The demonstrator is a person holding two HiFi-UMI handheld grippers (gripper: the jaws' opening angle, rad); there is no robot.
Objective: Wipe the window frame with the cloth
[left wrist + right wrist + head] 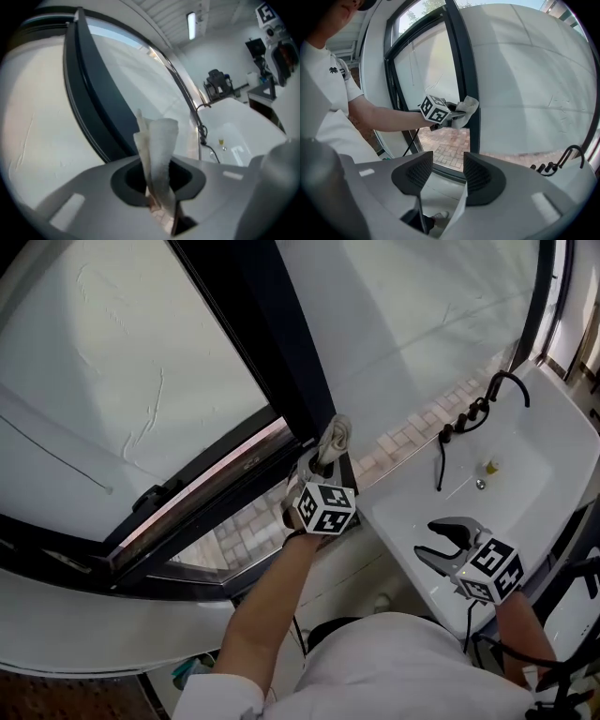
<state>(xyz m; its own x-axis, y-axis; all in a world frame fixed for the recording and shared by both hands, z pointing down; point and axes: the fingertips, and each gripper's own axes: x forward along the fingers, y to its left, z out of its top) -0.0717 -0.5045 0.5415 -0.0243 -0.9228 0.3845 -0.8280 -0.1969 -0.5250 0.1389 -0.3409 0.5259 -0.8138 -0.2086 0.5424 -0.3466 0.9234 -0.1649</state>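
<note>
Cloth (157, 154), white and bunched into a loose upright fold, is pinched between the jaws of the left gripper (328, 462), which are pressed onto its lower end so that the free end sticks out past the tips. In the head view the free end lies against the dark upright of the window frame (281, 343), low down, just above where the upright meets the dark bottom rail. The right gripper view shows the same contact from the side, the cloth resting on the upright's face beside the left gripper's marker cube (434, 108). A bare forearm (272, 596) reaches from the bottom of the head view up to that gripper. Frosted white panes (112, 381) fill the frame on either side of the upright, and reddish brick paving (246, 521) shows through the gap under the tilted left sash. The right gripper (427, 540) hangs well apart from the window, over the near part of a white basin (534, 465). Its jaws are spread wide, and its own view shows only the wall below the window and the floor between them. A black tap (494, 390) with a curved spout stands at the basin's far edge, near the wall, with a thin black cord hanging from it into the bowl.
</note>
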